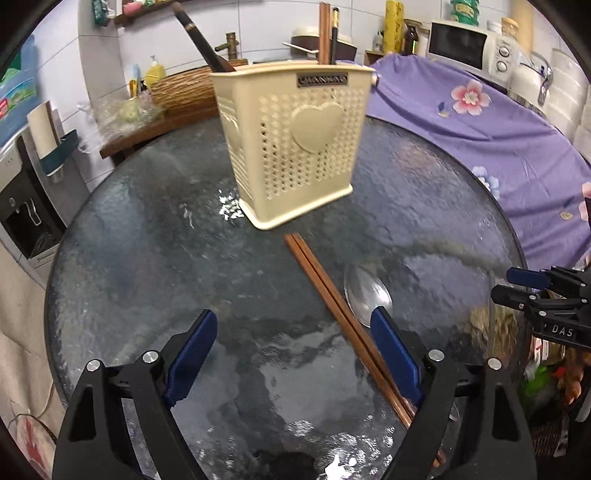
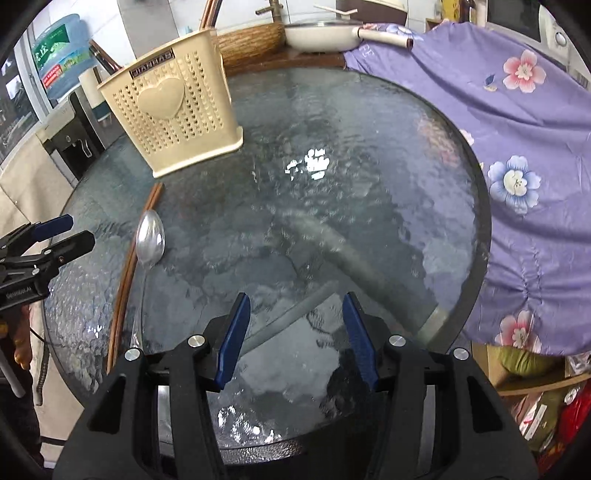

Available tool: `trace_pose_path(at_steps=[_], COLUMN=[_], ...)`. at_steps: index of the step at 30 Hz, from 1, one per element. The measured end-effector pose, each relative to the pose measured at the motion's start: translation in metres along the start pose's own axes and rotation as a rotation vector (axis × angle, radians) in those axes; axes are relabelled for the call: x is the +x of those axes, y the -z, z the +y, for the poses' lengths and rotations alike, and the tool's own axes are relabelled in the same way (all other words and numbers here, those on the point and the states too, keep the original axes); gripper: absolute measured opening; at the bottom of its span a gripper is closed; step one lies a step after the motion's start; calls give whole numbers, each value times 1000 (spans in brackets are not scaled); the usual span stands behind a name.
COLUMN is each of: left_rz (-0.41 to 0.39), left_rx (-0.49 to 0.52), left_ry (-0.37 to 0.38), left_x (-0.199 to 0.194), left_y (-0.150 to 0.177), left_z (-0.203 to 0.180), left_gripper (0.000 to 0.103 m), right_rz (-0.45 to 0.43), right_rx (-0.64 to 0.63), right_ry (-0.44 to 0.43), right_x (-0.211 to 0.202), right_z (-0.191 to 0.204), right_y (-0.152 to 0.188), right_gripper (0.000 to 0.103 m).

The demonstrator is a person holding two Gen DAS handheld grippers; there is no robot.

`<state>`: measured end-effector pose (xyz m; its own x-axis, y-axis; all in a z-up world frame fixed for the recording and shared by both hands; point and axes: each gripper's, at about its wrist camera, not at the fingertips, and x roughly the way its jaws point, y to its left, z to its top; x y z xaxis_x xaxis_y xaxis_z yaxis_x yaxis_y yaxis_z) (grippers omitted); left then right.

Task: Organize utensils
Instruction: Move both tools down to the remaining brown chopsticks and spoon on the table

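A cream perforated utensil holder [image 1: 295,144] with a heart on its side stands on the round glass table [image 1: 147,258]; it also shows in the right wrist view [image 2: 173,110]. Chopsticks and a dark handle stick out of its top. A pair of brown chopsticks [image 1: 325,288] lies on the glass in front of it, beside a metal spoon [image 1: 365,291]; both show in the right wrist view, chopsticks [image 2: 127,266] and spoon [image 2: 149,242]. My left gripper [image 1: 293,325] is open, just left of the chopsticks. My right gripper [image 2: 295,306] is open and empty over bare glass.
A purple floral cloth [image 1: 480,122] covers something right of the table [image 2: 524,147]. A white pan [image 2: 325,33], a wooden tub, a microwave [image 1: 465,44] and bottles stand behind. A water dispenser [image 1: 22,192] stands at the left.
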<state>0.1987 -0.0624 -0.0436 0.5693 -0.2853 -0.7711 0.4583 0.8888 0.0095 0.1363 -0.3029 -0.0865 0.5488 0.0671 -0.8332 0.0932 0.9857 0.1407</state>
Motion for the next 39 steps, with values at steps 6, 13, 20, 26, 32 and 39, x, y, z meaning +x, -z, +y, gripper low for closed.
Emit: trace_pose_path(at_steps=[6,13,20,26,32,39], left_rz=[9,30,62,62,56,71], left_rx=[5,-1,-43,-46,3,0], left_ry=[6,2,33,73,87,73], left_x=[3,12,21,20,21,25], left_y=[3,1,-2,-8,-13,-13], left_z=[-5,-1,5,-6,-29,-28], left_gripper=[81,74,65,62,62,60], right_rz=[17,11,12,20,22,32], right_rx=[15,3,-49,-82,-98,-117], right_ry=[-13,2,13,13,13,9], right_x=[6,14,25,31,34,39], right_z=[3,10,23,33,38,43], right_y=[2,-7,-19,-25,-27,-32], right_gripper=[42,34,33,27,20,16])
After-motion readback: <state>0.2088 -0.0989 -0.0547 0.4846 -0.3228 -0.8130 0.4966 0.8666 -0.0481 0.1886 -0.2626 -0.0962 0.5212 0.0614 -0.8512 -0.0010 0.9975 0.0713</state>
